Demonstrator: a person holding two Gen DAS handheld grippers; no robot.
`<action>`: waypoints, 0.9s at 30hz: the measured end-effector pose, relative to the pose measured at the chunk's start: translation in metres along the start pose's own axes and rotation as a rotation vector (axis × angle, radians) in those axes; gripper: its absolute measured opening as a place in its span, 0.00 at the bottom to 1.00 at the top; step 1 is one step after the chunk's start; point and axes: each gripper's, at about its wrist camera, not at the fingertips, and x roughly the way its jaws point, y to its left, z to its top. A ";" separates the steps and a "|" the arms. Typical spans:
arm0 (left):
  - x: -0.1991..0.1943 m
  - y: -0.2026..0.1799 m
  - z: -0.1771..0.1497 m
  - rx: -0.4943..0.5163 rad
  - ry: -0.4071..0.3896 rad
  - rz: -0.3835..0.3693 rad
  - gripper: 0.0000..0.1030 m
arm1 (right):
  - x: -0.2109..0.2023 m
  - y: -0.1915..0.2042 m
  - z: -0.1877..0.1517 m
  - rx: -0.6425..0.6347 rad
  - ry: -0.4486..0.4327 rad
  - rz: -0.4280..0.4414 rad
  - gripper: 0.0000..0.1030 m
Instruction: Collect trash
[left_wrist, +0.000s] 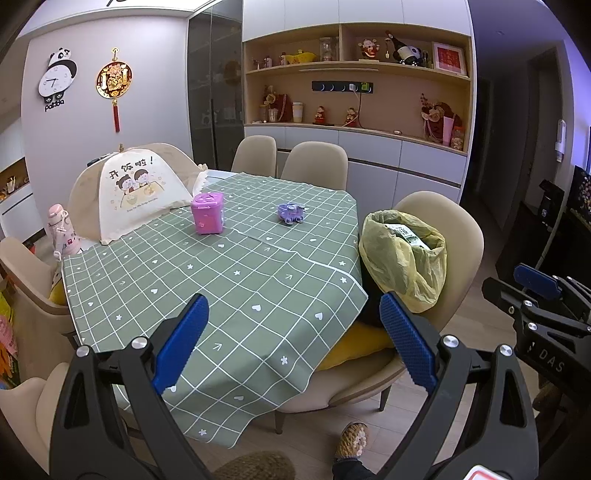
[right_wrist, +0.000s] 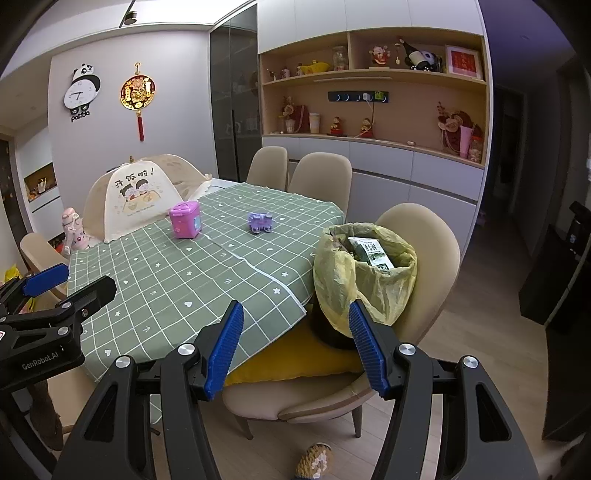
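A trash bin lined with a yellow bag (left_wrist: 404, 258) (right_wrist: 365, 273) stands on a beige chair (left_wrist: 465, 229) (right_wrist: 424, 236) at the table's right side. A white-and-green carton (left_wrist: 408, 234) (right_wrist: 371, 251) lies inside the bag. My left gripper (left_wrist: 291, 332) is open and empty, held off the near edge of the table with the bin to the right of it. My right gripper (right_wrist: 295, 338) is open and empty, in front of the chair and below the bin. Each gripper shows at the edge of the other's view.
The table has a green checked cloth (left_wrist: 229, 273) (right_wrist: 177, 273). On it stand a pink toy box (left_wrist: 207, 213) (right_wrist: 185, 220), a purple toy (left_wrist: 291, 213) (right_wrist: 260, 222) and a mesh food cover (left_wrist: 136, 188) (right_wrist: 136, 197). Beige chairs surround the table. A shelf wall stands behind.
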 end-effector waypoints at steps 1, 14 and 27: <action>0.001 0.000 0.000 0.000 0.000 0.000 0.87 | 0.000 -0.001 0.000 0.000 0.000 0.000 0.55; 0.007 0.001 -0.002 0.001 0.011 0.003 0.87 | 0.004 0.001 0.001 -0.003 0.002 0.001 0.55; 0.037 0.018 -0.002 -0.021 0.036 0.014 0.87 | 0.029 0.004 0.011 -0.021 0.029 -0.008 0.55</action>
